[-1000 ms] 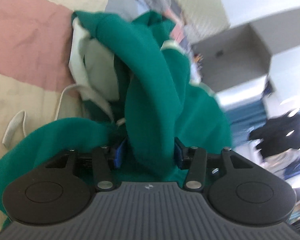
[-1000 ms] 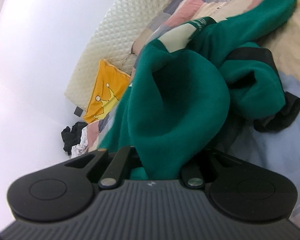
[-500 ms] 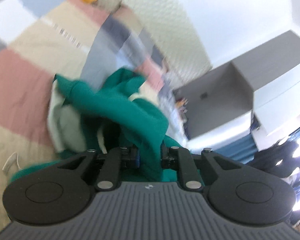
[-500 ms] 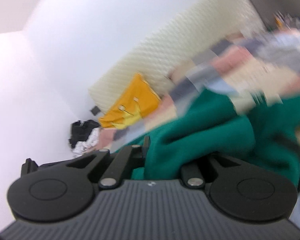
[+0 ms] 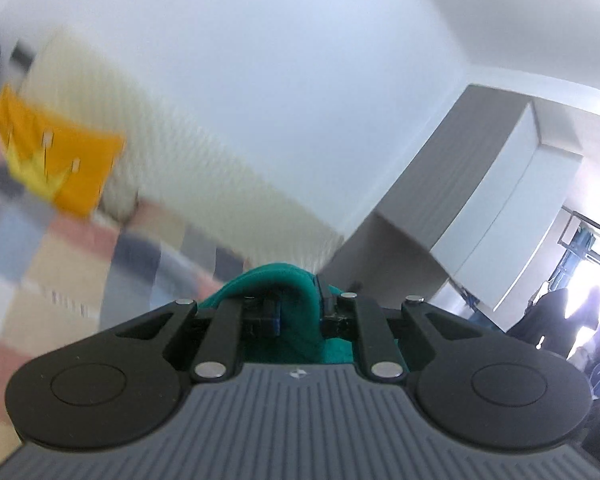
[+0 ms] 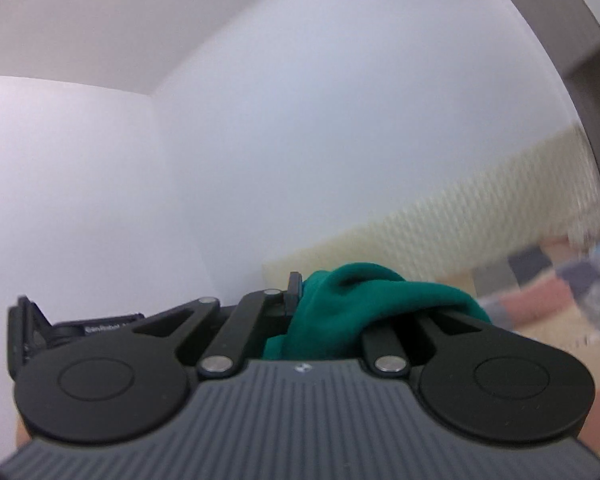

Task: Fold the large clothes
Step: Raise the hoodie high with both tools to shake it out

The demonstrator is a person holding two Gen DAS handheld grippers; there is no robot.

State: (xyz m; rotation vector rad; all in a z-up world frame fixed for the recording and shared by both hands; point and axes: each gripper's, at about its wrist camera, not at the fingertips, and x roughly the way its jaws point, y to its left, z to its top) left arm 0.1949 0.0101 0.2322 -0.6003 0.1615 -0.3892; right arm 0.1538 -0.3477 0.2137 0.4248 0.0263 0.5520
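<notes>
Your left gripper (image 5: pixel 298 312) has just been closing and is now pinching a fold of the green garment (image 5: pixel 292 304); your right gripper (image 6: pixel 340 312) is clamping another bunch of it (image 6: pixel 360 300). Beyond, the patchwork bedspread (image 5: pixel 60 264), yellow cushion (image 5: pixel 56 160) and quilted headboard (image 5: pixel 204 168) are blurring past.

The left gripper (image 5: pixel 298 312) pinches a fold of green garment (image 5: pixel 296 300) between its jaws, which have just been closing; the cloth humps up over the fingers and drops behind them. Ahead and to the tool's left lies a blurred patchwork bedspread (image 5: pixel 56 264) with an orange cushion (image 5: pixel 60 164) against a cream quilted headboard (image 5: pixel 188 168). To the right stands a grey and white wardrobe (image 5: pixel 472 208)
</notes>
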